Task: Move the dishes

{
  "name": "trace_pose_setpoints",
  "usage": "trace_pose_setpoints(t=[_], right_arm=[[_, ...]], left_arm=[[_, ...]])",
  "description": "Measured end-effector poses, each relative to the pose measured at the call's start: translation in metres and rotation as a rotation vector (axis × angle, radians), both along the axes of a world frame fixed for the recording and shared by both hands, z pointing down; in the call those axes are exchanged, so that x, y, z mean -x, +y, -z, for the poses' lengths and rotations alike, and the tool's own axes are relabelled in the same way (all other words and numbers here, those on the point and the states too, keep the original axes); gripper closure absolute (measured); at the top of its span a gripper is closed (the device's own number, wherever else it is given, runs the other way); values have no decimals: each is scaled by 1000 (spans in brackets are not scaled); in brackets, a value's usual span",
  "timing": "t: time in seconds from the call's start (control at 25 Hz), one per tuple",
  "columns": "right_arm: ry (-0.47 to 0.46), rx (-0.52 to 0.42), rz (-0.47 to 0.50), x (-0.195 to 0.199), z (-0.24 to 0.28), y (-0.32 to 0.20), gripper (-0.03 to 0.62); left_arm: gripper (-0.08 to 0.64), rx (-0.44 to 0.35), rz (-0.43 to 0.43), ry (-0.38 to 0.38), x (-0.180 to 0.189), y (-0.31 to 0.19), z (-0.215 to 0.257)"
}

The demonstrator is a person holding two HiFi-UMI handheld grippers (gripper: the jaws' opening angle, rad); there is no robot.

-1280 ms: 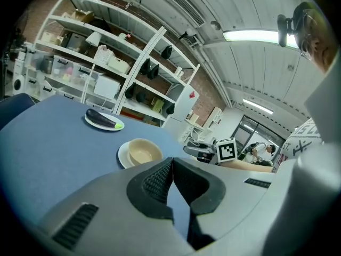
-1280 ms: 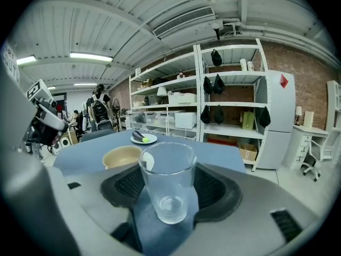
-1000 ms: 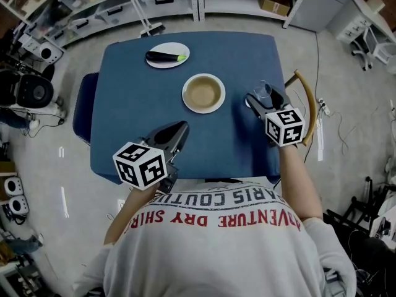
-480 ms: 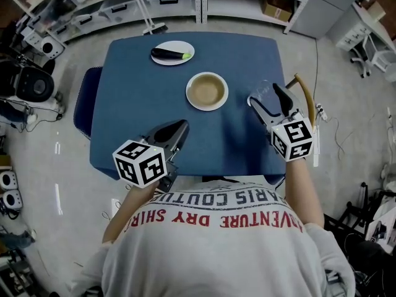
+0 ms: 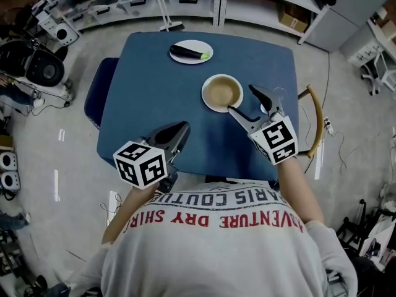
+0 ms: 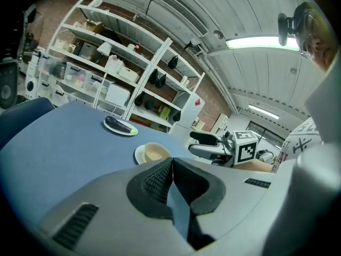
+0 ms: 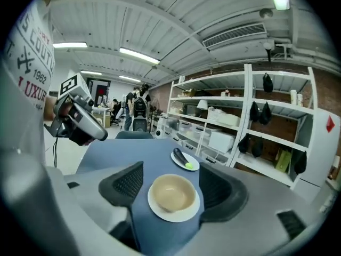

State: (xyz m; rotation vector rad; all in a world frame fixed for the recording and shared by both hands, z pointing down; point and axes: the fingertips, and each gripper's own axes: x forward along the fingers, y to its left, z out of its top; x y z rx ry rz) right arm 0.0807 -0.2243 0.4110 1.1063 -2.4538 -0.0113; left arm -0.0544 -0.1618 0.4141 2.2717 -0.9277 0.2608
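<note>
Nearest us, the left gripper (image 5: 180, 130) hangs over the near part of the blue table (image 5: 148, 85), forearm tucked close to the body and nose tipped a little downward. Its own view shows the pads pressed together with nothing between them. Further out on our right, the right gripper (image 5: 242, 99) reaches forward on a straighter forearm, its marker cube tilted, aiming at the bowl (image 5: 222, 91). Its jaws have just been opening and stand wide, gripping nothing. Its own view frames the bowl in the gap, ahead of the pads. The bowl sits upright on a saucer (image 5: 205, 96), right of the table's middle. At the far edge, a plate (image 5: 193, 61) carries an eggplant (image 5: 187, 52) lying crosswise, green end to the right. Only the head view shows the clear glass (image 5: 278, 98) just beside the right gripper; only the gripper views show the ceiling lights.
</note>
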Motion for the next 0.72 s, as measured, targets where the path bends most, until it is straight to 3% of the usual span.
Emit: trace_pose_setpoints(t=[0.28,0.56,0.72], right_arm=[[160,47,129,44,-46,-12,279],[329,117,180,61,-103,-22,286],[366,139,184,63,-121,-25,381]], left_arm=[[532,20,84,-5,31,3,-3],[532,44,140,-9,53,2,-9],[532,53,157,-16,60,2,-11]])
